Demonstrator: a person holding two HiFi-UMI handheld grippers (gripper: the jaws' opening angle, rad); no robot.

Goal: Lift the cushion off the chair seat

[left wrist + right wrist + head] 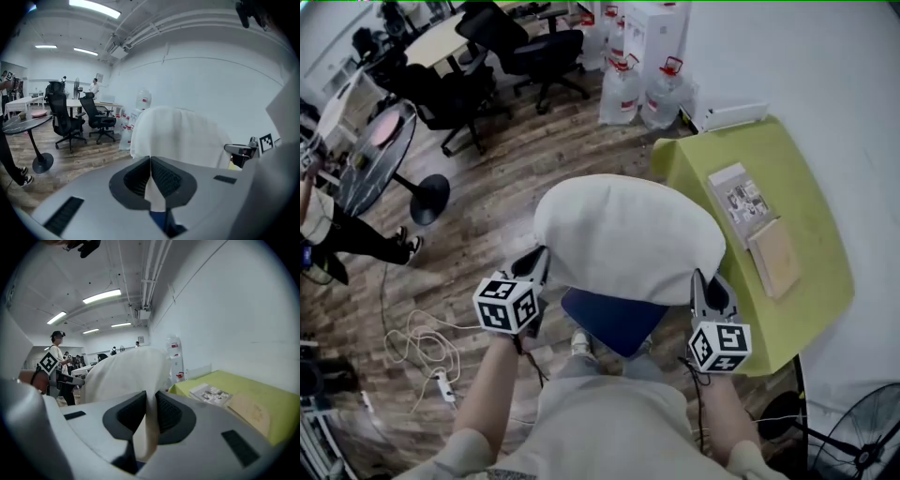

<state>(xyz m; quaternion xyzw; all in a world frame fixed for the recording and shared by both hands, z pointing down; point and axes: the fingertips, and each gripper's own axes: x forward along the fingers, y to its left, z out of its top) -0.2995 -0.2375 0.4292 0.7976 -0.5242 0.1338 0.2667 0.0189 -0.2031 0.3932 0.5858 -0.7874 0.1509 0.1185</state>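
Cushion (623, 239) looks lifted clear of the blue chair seat (614, 319) in the head view. You hold its near edge at eight o'clock with the left gripper (539, 270) and at four with the right gripper (701, 292), so the weight is shared. Left gripper view: jaws pinched on white fabric. Right gripper view: jaws clamped on a thicker fold.
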